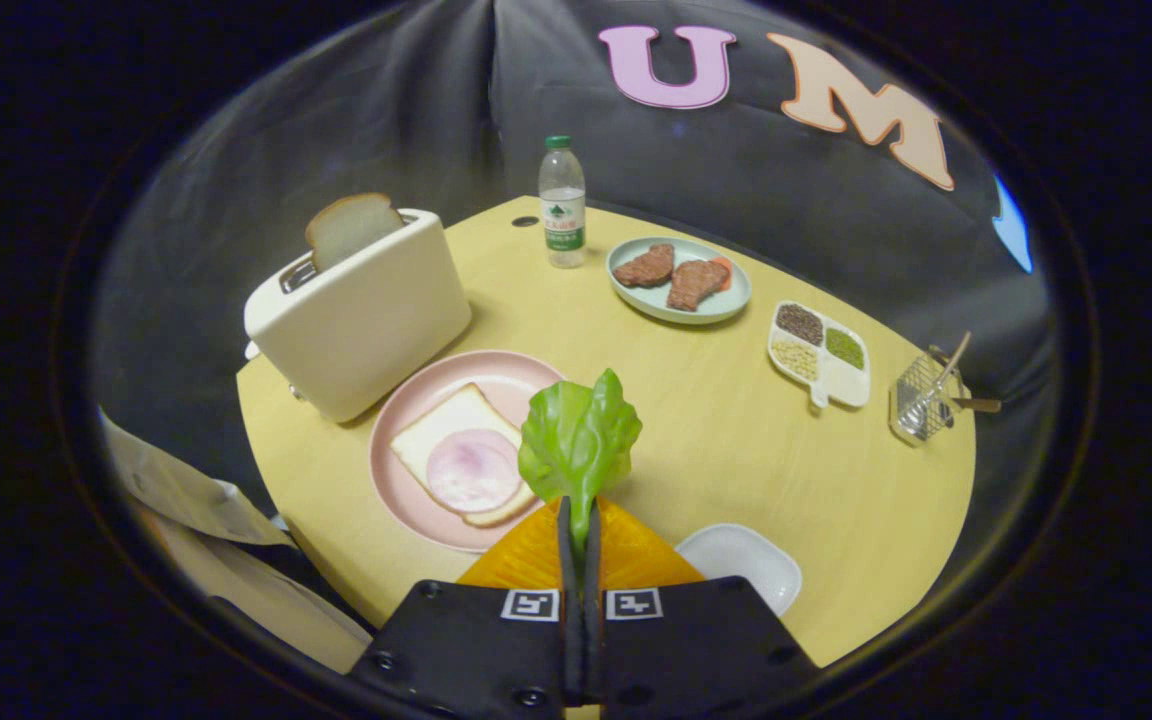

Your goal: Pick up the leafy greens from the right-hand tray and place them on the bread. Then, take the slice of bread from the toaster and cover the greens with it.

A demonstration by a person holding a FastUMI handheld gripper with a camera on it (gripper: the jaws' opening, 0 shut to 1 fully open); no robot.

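1. Gripper view: the gripper [581, 530] has its two fingers pressed together on the stem of the leafy greens [579, 440], which stand upright between the fingertips with the leaf fanning out above them.
2. The greens hang over the near right edge of the pink plate [406, 420], clear of the table (their height above it cannot be judged).
3. On the pink plate lies a slice of bread [441, 425] with a round slice of ham [473, 472] on top of it; the leaf partly overlaps the ham's right side in this view.
4. Beyond the plate, to the left, stands the cream toaster [361, 320] with a second bread slice [348, 228] sticking up out of its slot.
5. Just ahead of the fingers to the right sits a white tray [741, 562], its visible part bare.
6. Farther back on the round wooden table [736, 450] are a water bottle [562, 205] with a green cap, a pale blue-green plate [726, 300] bearing two pieces of meat [671, 275], a divided dish [821, 355] of grains and seeds, and a wire basket [921, 405] holding utensils.
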